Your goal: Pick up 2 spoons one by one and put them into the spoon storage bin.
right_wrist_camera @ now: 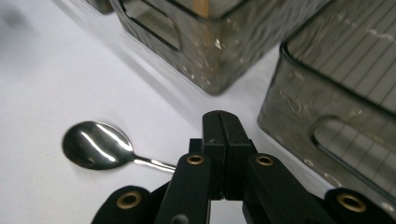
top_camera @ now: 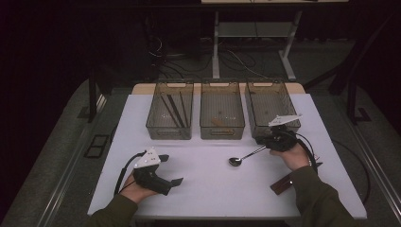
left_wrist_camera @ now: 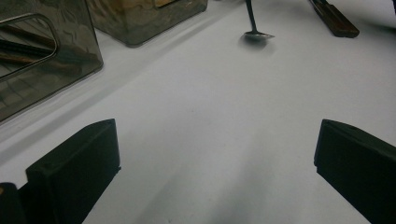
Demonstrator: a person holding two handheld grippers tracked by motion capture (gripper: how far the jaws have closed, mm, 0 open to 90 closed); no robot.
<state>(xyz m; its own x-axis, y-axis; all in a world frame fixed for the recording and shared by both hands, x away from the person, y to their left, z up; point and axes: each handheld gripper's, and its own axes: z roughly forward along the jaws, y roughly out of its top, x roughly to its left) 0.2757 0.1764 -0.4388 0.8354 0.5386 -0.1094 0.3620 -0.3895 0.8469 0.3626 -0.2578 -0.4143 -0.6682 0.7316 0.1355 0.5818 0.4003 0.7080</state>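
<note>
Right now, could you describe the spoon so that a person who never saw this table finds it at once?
Start at the white table and its row of three smoky clear bins; take the right bin. In front of it the right gripper is shut on the handle of the spoon. It is the shiny metal piece; the flat brown piece nearby is dull.

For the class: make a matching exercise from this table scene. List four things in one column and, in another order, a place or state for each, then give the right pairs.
Things
1. spoon
2. left gripper
3. left bin
4. brown block

Places or states
A. holds dark sticks
B. jaws wide apart over bare table
C. lies at the table's near right edge, by the right sleeve
D. handle clamped in the shut right gripper, bowl on the table

Pairs: 1-D, 2-B, 3-A, 4-C
</note>
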